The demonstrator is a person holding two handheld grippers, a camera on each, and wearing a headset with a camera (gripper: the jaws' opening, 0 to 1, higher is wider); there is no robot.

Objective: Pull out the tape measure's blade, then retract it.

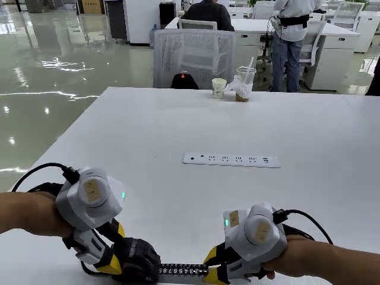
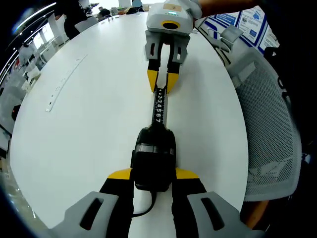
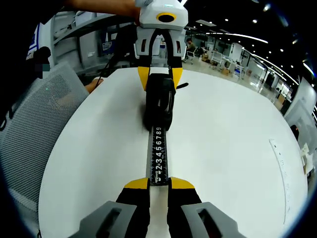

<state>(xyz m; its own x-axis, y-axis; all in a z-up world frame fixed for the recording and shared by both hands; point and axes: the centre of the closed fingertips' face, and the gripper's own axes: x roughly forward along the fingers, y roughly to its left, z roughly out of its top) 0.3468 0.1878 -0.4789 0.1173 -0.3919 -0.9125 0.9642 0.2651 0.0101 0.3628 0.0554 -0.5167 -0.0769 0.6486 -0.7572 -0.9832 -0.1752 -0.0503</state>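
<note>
A black tape measure case (image 1: 139, 259) (image 2: 154, 158) (image 3: 159, 101) lies at the near edge of the white table (image 1: 237, 124), with my left gripper (image 1: 117, 261) (image 2: 153, 174) shut on its sides. Its black blade (image 1: 183, 269) (image 2: 159, 106) (image 3: 158, 156), with white numbers, runs a short way out to the right. My right gripper (image 1: 212, 268) (image 3: 158, 183) is shut on the blade's tip. The opposing gripper faces the camera in each gripper view: the right one (image 2: 162, 81) and the left one (image 3: 159, 77).
A white power strip (image 1: 231, 160) (image 2: 64, 82) (image 3: 280, 163) lies mid-table. A paper cup (image 1: 219, 88) and a plastic cup (image 1: 244, 83) stand at the far edge, behind them a mesh chair (image 1: 193, 57). Another mesh chair (image 2: 270, 119) (image 3: 34, 124) is close beside me. People stand at far desks.
</note>
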